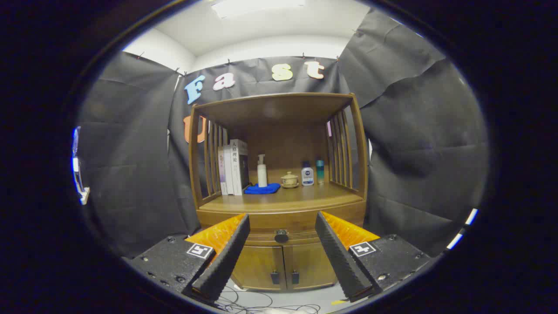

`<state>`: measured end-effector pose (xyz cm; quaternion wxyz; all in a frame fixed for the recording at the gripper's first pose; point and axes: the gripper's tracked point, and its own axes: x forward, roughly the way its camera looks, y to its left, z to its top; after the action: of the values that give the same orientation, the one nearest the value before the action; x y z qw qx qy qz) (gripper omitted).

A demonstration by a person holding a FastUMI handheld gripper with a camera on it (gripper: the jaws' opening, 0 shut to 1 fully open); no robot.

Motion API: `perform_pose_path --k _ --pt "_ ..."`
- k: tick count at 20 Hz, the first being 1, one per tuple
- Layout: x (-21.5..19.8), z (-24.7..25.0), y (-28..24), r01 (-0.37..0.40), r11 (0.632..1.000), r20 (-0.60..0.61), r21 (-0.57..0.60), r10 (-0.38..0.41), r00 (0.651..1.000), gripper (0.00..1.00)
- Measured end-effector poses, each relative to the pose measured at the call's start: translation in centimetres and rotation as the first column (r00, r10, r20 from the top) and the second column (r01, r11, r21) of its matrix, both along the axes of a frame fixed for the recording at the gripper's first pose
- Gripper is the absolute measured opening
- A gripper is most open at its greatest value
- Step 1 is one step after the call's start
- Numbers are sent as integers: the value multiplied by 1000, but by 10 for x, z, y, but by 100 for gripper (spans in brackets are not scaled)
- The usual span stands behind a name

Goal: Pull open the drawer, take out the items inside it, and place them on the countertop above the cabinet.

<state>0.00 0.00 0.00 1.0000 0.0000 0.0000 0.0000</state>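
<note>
Nothing done yet: drawer (281,226) at frame centre is shut, claw (282,257) wide open, empty, lined up on its knob (281,236).

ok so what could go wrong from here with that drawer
1. The gripper is open and apart from the cabinet, and the drawer knob looks small between the wide fingers, so they might close off-centre and slip off.
2. The countertop already holds books, a blue cloth, a pump bottle, a small lidded pot and two bottles; placing items could knock one over.
3. Cables lie on the floor below.
</note>
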Motion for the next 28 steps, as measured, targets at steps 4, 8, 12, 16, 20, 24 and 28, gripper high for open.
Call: perform_pose_path --k 4,8,12,16,20,24,28 --pt "0 1 2 -8 1000 2 6 8 1000 99" --pt "0 3 3 -11 1000 7 3 11 1000 99" --pt "1 1 2 -14 1000 11 1 14 1000 99" --pt "6 -9 2 -20 1000 2 -10 20 1000 99" --pt "37 -29 11 -22 999 4 -37 22 1000 99" --pt "69 -65 8 -3 1000 -33 -20 2 999 99" --pt "112 -95 9 5 1000 -50 -15 -5 999 99"
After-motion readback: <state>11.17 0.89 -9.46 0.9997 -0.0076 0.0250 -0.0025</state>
